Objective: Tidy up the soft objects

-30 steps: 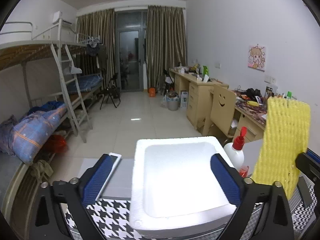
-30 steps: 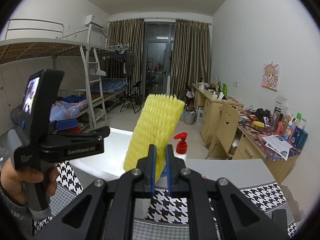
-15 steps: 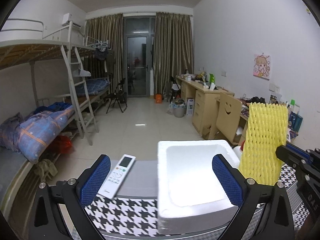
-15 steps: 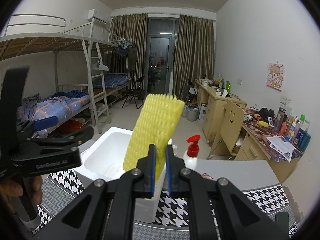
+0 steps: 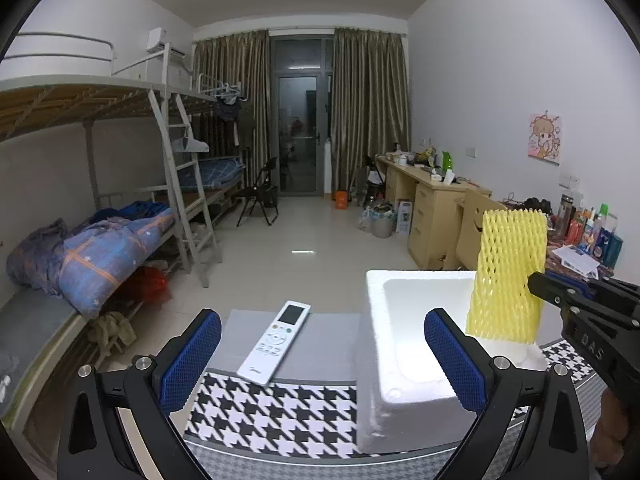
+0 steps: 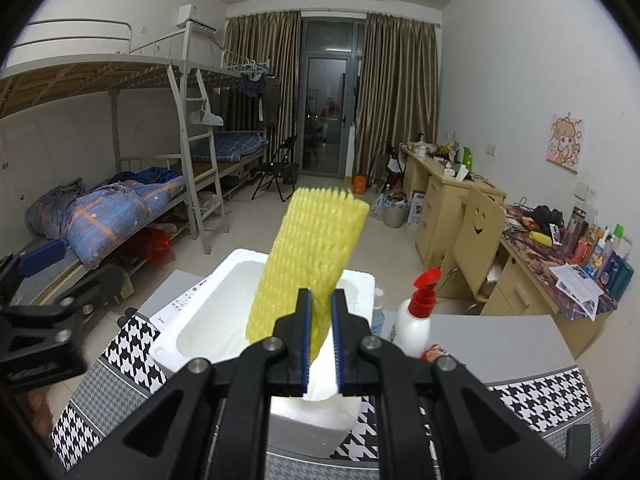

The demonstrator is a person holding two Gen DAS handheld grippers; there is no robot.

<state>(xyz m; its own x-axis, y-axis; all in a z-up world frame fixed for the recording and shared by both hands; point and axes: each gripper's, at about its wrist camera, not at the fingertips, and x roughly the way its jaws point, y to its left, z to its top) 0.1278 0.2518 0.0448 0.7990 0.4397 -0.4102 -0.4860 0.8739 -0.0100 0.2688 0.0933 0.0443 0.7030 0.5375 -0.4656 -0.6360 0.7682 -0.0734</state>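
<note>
My right hand-held gripper is clamped on the lower end of the yellow foam net sleeve, which stands up tilted between the blue pads, its upper end free. The sleeve hangs over the white foam box, above the box's open hollow and toward its right wall as I see it from the left wrist. My left hand-held gripper has its jaws wide apart with nothing between them; it hovers near the front edge of the worktop, to the left of the box.

I judge I am in the carrying step: the sleeve is gripped and brought over the box but not yet let go. Next I would lower it until its bottom end is below the rim, then part the jaws so it drops inside. The sleeve is light and springy, so it may cling to a pad or tip over the wall.

A white remote lies on the worktop left of the box, and a red-capped pump bottle stands just beyond the box's right side.
</note>
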